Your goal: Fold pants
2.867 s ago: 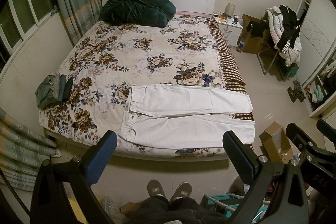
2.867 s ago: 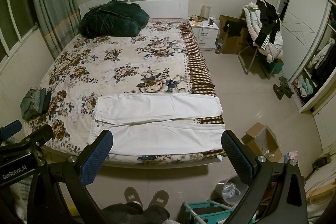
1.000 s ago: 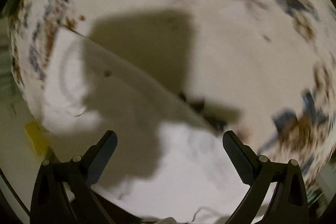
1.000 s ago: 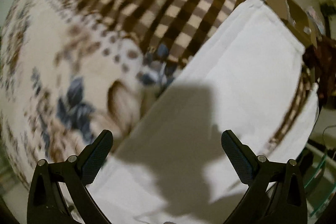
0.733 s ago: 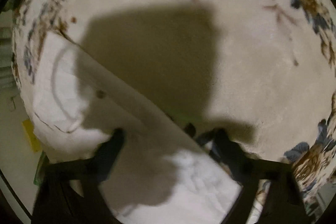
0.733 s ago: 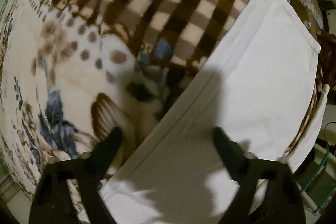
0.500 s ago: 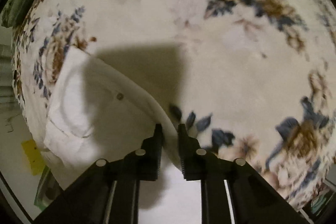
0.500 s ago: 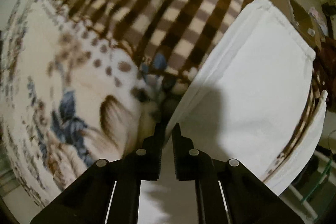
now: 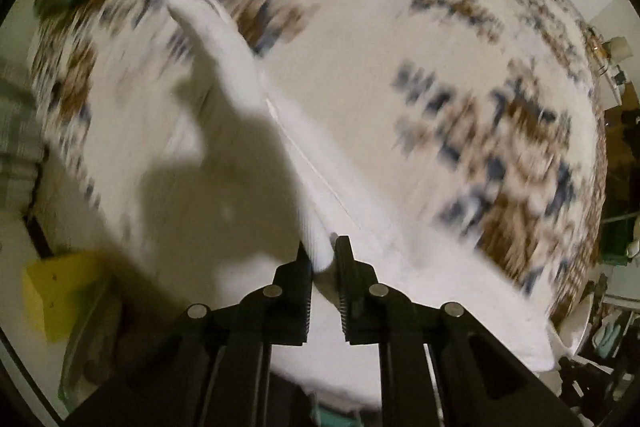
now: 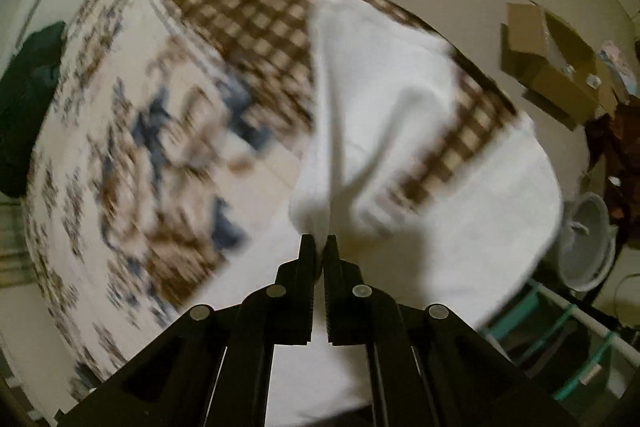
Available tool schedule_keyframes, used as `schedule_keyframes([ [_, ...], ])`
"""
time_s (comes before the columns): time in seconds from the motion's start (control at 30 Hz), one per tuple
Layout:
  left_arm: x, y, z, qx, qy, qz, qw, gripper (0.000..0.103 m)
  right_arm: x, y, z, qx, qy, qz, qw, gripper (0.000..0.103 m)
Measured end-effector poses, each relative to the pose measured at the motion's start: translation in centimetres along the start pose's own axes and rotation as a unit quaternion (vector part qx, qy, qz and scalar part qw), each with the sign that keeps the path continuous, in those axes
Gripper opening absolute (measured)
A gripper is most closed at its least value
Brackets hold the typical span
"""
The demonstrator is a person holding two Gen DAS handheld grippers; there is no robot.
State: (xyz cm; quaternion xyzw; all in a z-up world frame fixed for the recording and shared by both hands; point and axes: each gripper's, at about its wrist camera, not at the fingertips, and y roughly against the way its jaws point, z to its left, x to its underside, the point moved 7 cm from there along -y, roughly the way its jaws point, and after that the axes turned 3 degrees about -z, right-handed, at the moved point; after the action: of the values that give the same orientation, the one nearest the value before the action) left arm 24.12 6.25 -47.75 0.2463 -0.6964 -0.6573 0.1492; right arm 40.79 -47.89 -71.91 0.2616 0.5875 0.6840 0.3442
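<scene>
White pants lie on the floral bedspread. My left gripper is shut on the far edge of the pants near the waist and lifts it off the bed. My right gripper is shut on the far edge of the upper leg of the pants near the hem, and the cloth hangs up from the checked part of the bedspread. The lower leg still lies flat near the bed's front edge. Both views are motion-blurred.
A dark green bundle lies at the head of the bed. An open cardboard box and a grey bin stand on the floor to the right. A teal rack stands near the bed's corner. A yellow object sits at the lower left.
Both grippers came down to the bed open, closed on the far edge of the pants, and have now lifted it up, with the cloth rising off the bedspread.
</scene>
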Motion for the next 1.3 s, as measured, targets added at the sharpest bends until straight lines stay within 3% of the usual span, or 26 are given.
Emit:
schedule_keyframes([
  [0.1,4.0,-2.5,2.6,-0.019,0.008,0.034,0.9992,0.006,4.0,0.1,-4.5,0.029,0.013,0.019,0.999,0.004],
  [0.27,8.9,-8.8,6.0,-0.059,0.008,0.079,0.9951,0.006,9.5,-3.7,-11.3,0.083,0.021,0.049,0.995,0.004],
  [0.43,9.9,-11.7,7.0,-0.068,0.003,0.092,0.9934,0.010,12.5,-7.1,-14.6,0.091,0.016,0.082,0.992,0.005],
  [0.5,9.5,-10.8,6.4,-0.063,-0.003,0.082,0.9946,0.011,13.0,-7.6,-14.9,0.071,0.022,0.094,0.993,0.020],
  [0.57,9.2,-9.5,6.1,-0.063,-0.011,0.071,0.9954,0.017,12.9,-6.6,-15.0,0.061,0.038,0.095,0.993,0.046],
  [0.6,8.9,-8.6,5.9,-0.067,-0.013,0.062,0.9957,0.018,12.7,-5.5,-15.0,0.054,0.042,0.086,0.994,0.049],
  [0.7,8.1,-6.6,5.4,-0.080,-0.022,0.030,0.9961,0.052,11.3,-1.4,-14.5,0.041,0.076,0.028,0.996,0.065],
  [0.73,7.6,-5.9,5.1,-0.089,-0.029,0.015,0.9955,0.077,10.7,-0.6,-13.9,0.035,0.090,0.013,0.995,0.071],
  [0.77,7.2,-5.4,4.7,-0.095,-0.038,-0.001,0.9948,0.085,9.9,-0.3,-12.8,0.028,0.108,0.000,0.994,0.075],
  [0.8,6.9,-5.1,4.2,-0.102,-0.046,-0.014,0.9936,0.085,9.3,-0.2,-11.7,0.024,0.121,-0.010,0.992,0.076],
  [0.9,7.1,-5.4,3.5,-0.116,-0.065,-0.018,0.9910,0.085,5.6,-1.8,-6.9,0.033,0.181,-0.052,0.982,0.076],
  [1.03,8.1,-5.9,2.4,-0.123,-0.090,-0.020,0.9882,0.085,2.8,-6.0,-3.0,0.071,0.239,-0.055,0.967,0.075],
  [1.1,8.7,-5.9,2.3,-0.126,-0.104,-0.019,0.9863,0.085,2.2,-6.9,-3.6,0.096,0.230,-0.057,0.967,0.040],
  [1.13,9.0,-6.0,1.9,-0.122,-0.107,-0.015,0.9866,0.085,1.4,-6.2,-5.1,0.100,0.199,-0.069,0.972,0.020],
  [1.17,9.2,-6.0,1.9,-0.119,-0.109,-0.013,0.9869,0.085,0.8,-5.1,-6.8,0.094,0.165,-0.081,0.978,0.011],
  [1.3,10.5,-6.7,1.0,-0.110,-0.126,-0.003,0.9860,0.085,-0.7,-0.3,-16.0,0.092,0.022,-0.115,0.989,0.007],
])
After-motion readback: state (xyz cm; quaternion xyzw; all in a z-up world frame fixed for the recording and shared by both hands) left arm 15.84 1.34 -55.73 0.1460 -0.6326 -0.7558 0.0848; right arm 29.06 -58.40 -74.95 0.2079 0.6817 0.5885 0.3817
